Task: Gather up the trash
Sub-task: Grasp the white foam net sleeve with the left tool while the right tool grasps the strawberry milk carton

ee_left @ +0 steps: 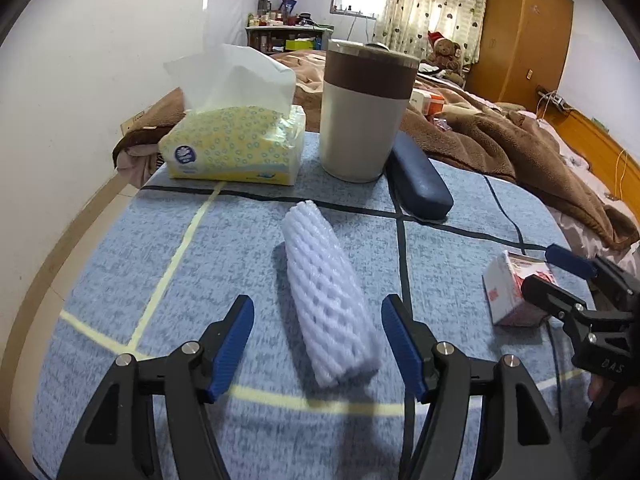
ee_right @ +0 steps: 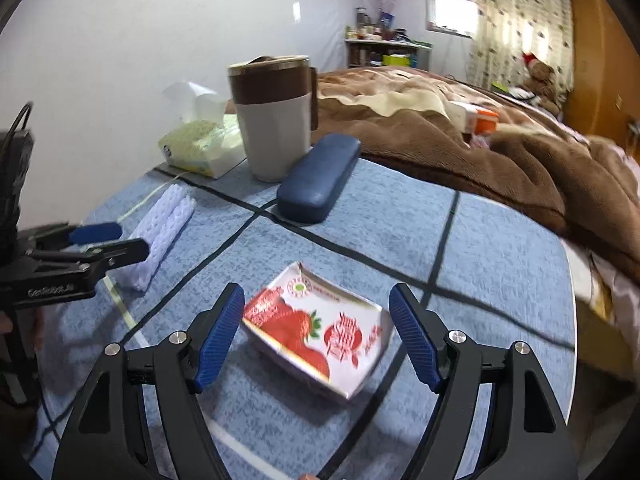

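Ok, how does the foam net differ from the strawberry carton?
The foam net is plain white, soft mesh rolled into a long tube; the carton is a printed box with red strawberries, flattened and torn open. The net lies between the left gripper fingers; the carton lies between the right gripper fingers. Both rest on the blue cloth, ungripped.

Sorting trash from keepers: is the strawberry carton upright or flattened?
Flattened: the strawberry carton lies crushed on its side on the blue cloth.
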### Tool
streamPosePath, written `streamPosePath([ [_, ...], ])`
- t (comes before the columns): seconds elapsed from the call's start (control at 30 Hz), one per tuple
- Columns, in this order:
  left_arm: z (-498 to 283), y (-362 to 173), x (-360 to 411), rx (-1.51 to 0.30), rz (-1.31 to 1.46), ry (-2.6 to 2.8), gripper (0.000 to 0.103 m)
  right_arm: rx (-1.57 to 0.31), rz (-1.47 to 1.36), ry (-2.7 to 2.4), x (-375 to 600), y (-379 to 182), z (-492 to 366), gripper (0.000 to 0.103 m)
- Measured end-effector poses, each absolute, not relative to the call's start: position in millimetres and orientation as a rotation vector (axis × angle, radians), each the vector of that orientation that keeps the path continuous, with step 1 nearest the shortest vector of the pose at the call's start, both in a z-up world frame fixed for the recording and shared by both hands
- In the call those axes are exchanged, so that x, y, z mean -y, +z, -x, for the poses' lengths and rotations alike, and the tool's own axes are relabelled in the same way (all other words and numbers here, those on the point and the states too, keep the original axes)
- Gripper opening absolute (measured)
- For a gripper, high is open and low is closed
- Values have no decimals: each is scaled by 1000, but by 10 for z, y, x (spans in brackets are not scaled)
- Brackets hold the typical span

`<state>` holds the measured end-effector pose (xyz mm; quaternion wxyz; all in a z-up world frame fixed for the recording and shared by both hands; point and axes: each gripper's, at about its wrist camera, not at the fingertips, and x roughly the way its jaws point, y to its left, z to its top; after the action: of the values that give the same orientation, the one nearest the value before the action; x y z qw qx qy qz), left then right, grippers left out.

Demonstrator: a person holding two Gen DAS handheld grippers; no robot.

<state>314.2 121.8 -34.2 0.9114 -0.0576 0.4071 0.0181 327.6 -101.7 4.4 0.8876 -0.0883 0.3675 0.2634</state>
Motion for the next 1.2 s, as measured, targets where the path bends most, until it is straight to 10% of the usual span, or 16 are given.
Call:
streamPosePath([
  [1.03, -3211, -532, -1257, -882, 114, 39, 68, -863, 239, 736, 1405, 113, -2841, 77],
  [1.2, -3160, -520, -1204, -885, 87, 30, 47, -881, 223, 709, 1521, 64, -2797, 77],
])
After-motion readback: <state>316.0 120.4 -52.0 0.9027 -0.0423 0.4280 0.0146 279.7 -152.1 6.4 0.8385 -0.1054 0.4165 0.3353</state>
